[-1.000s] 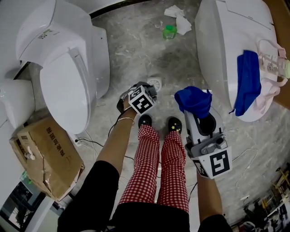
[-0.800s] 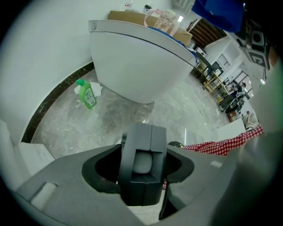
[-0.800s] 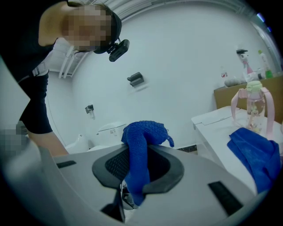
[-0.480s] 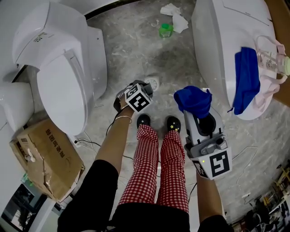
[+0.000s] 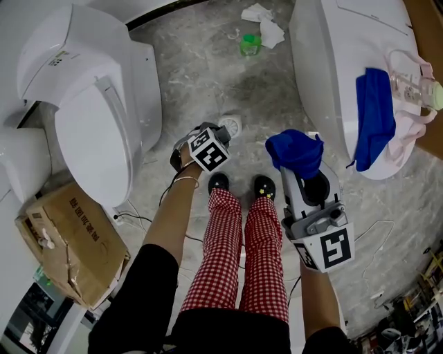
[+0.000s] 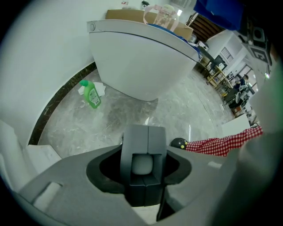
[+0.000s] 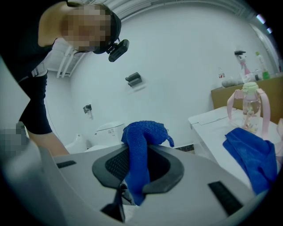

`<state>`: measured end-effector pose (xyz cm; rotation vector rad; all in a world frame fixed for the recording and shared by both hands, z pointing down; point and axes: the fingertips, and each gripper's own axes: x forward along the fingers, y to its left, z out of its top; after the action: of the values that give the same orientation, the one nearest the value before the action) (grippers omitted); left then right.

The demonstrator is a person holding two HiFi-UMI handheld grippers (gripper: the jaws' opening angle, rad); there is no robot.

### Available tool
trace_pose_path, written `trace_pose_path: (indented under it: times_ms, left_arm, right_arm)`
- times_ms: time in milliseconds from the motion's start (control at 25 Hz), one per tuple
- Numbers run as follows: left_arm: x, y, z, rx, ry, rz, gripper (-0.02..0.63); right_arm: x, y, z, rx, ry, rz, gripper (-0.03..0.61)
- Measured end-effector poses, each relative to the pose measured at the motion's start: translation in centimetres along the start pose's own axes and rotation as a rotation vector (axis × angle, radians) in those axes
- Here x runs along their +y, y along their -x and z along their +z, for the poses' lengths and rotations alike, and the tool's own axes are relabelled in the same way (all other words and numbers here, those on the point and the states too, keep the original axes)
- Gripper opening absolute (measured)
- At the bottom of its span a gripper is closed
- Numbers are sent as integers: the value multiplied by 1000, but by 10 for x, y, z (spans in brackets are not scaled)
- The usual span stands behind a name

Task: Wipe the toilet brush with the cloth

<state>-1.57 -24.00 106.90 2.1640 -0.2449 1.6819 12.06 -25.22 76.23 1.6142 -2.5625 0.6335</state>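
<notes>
In the left gripper view my left gripper point(image 6: 147, 137) points steeply down at the marble floor. Its two grey fingers meet around a white rounded end point(image 6: 141, 164), which looks like the toilet brush's handle seen end-on; the rest of the brush is hidden. The jaws have just been closing on it. The head view shows this gripper point(image 5: 208, 146) above my shoes. My right gripper point(image 5: 299, 166) is shut on a crumpled blue cloth point(image 5: 294, 151), which hangs over its jaws point(image 7: 140, 150).
A closed toilet point(image 5: 90, 110) stands at the left and another point(image 5: 332, 62) at the right, bearing a second blue cloth point(image 5: 374, 117) and a pink-handled bottle point(image 5: 410, 83). A green bottle point(image 5: 250, 45) and tissues point(image 5: 263, 21) lie on the floor. A cardboard box point(image 5: 69, 238) is lower left.
Both grippers keep their places and the blue cloth stays in the right one. Only the head view drifts a little, so the floor and toilets sit slightly further left.
</notes>
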Motion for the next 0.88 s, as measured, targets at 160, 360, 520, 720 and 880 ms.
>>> trace_pose_path:
  times_ms: [160, 360, 520, 720, 880]
  left_arm:
    - [0, 7, 0, -12, 21, 3, 192]
    - [-1, 22, -3, -33, 28, -2, 192]
    - [-3, 36, -8, -58, 43, 0, 192]
    - [-2, 56, -16, -109, 92, 13, 192]
    - [-1, 76, -20, -172, 145, 36, 192]
  right_arm:
    - [2, 1, 2, -3, 0, -1, 83]
    - [8, 0, 5, -7, 6, 2, 82]
    - [15, 0, 9, -17, 5, 7, 82]
    - [25, -1, 17, -29, 14, 27, 82]
    - [36, -1, 22, -30, 22, 42, 82]
